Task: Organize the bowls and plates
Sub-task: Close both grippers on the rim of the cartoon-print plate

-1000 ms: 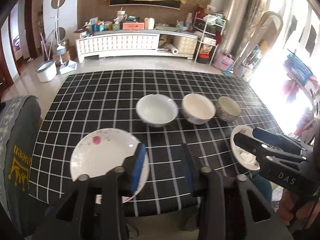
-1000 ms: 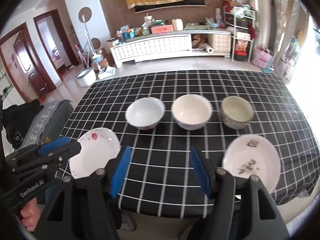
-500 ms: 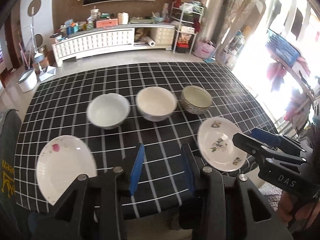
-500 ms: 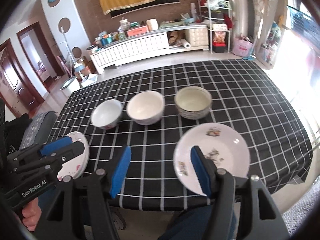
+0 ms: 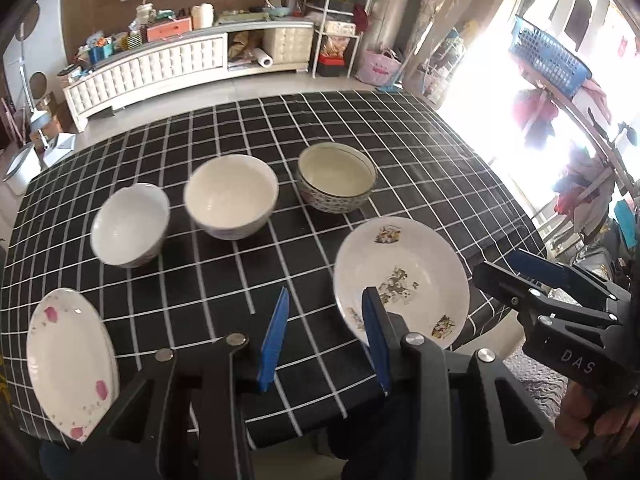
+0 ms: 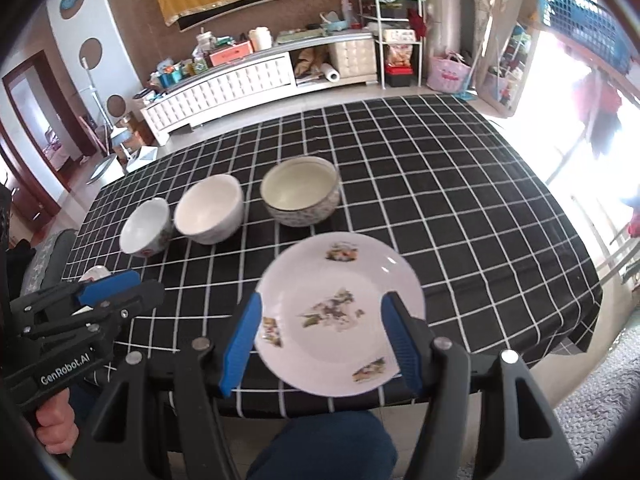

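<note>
On the black checked tablecloth (image 5: 400, 140) three bowls stand in a row: a small white bowl (image 5: 130, 224), a cream bowl (image 5: 231, 196) and a patterned bowl (image 5: 336, 182). A floral plate (image 5: 400, 280) lies near the front right edge and a pink-flowered plate (image 5: 68, 360) at the front left. My left gripper (image 5: 326, 336) hovers open over bare cloth, just left of the floral plate. My right gripper (image 6: 324, 340) stands open above the near half of the floral plate (image 6: 340, 312), which shows between its fingers untouched. The bowl row (image 6: 210, 208) lies beyond.
The table's front edge runs just under both grippers, with a person's blue-clad leg (image 6: 320, 440) below it. A hand (image 6: 52, 428) holds the left gripper's handle. A white low cabinet (image 5: 160, 68), a wire shelf (image 5: 340, 20) and a blue basket (image 5: 548, 56) stand beyond the table.
Both grippers have swung to the right along the front edge. The left one left the pink-flowered plate; the right one came over the floral plate. The jaws kept their width.
</note>
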Demonstrator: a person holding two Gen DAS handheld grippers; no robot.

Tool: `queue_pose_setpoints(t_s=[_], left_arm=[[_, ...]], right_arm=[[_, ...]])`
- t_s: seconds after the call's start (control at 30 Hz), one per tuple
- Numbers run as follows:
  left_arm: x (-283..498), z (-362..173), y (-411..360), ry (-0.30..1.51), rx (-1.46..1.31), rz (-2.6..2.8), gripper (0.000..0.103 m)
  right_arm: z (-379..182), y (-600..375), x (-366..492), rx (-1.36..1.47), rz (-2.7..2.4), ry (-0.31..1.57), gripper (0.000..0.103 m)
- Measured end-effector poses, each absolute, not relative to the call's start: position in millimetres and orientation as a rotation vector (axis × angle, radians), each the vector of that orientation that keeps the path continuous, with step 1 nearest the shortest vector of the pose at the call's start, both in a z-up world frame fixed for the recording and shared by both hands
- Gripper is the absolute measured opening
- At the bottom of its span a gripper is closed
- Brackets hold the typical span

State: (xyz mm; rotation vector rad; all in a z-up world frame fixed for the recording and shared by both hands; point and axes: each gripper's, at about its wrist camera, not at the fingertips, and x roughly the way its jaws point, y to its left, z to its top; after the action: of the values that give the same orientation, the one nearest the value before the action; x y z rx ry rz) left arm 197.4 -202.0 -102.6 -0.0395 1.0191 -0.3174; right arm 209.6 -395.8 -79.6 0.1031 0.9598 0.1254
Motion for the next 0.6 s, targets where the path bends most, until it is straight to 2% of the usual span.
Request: queue_pose_setpoints(t_s=[0.6], left_arm=[[239,-186,-234,1.198,-0.020,-0.308,0.035]], right_arm=[[-151,-447,239,0.135,0.039,1.099,0.067]])
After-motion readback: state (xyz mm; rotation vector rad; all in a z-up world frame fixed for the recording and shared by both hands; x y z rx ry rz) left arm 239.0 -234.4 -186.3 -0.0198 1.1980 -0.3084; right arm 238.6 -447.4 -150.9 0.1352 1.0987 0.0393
